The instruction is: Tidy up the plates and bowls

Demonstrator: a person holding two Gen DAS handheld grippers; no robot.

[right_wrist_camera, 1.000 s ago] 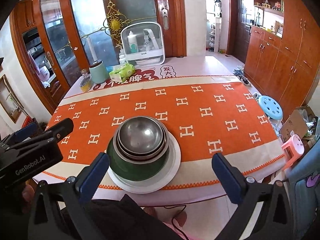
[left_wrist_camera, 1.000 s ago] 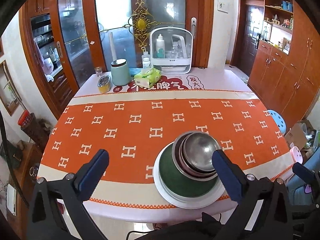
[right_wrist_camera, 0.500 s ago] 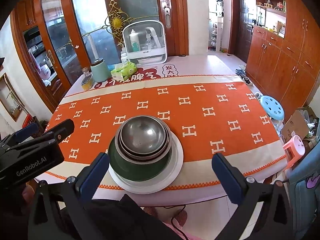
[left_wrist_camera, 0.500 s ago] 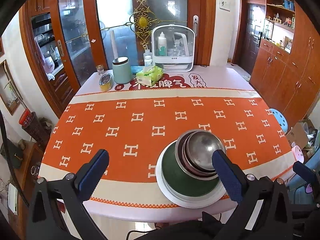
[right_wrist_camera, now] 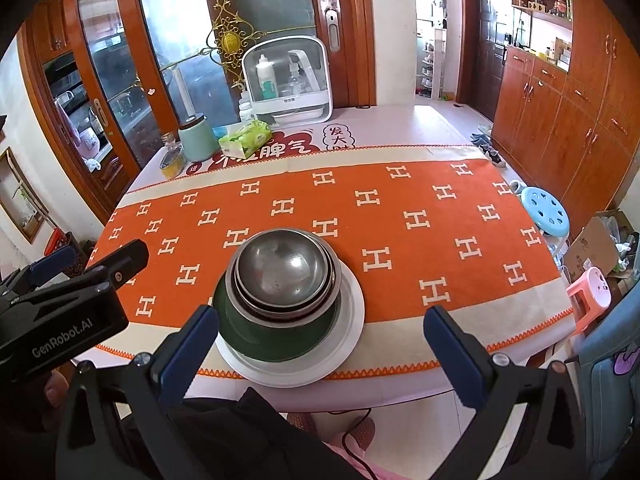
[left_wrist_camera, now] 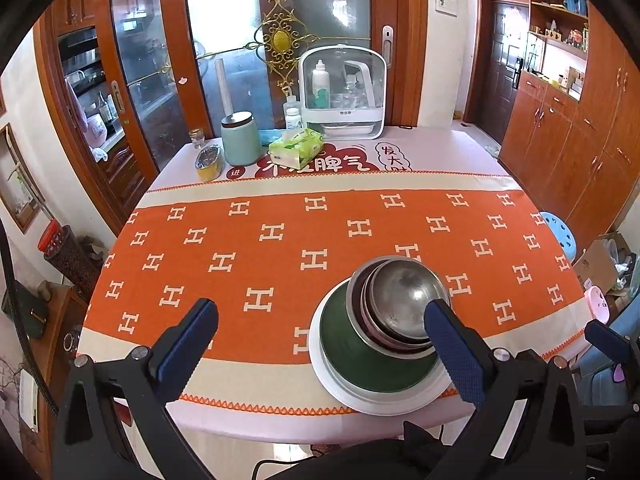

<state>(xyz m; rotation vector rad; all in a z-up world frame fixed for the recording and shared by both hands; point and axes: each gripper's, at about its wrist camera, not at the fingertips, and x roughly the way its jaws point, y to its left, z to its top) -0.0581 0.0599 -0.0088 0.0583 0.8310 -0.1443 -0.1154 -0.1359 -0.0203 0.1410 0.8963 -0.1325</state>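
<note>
Near the front edge of the surface (right_wrist_camera: pixel 400 184) covered by an orange H-patterned cloth, nested round steel bowls (right_wrist_camera: pixel 282 268) sit in a dark green bowl (right_wrist_camera: pixel 276 340) on a flat white plate (right_wrist_camera: pixel 348 344), while the left hand-held gripper (left_wrist_camera: pixel 320 344) and right hand-held gripper (right_wrist_camera: pixel 320 344) hover with fingers spread wide, holding nothing.

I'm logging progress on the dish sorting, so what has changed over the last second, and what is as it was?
Nothing was taken hold of or let go. Both cameras drew slightly nearer the table, so the stack looks a little larger. The left tongs and right tongs stay open and empty. The steel bowls remain nested in the green bowl on the white plate, near the orange cloth's front edge.
</note>
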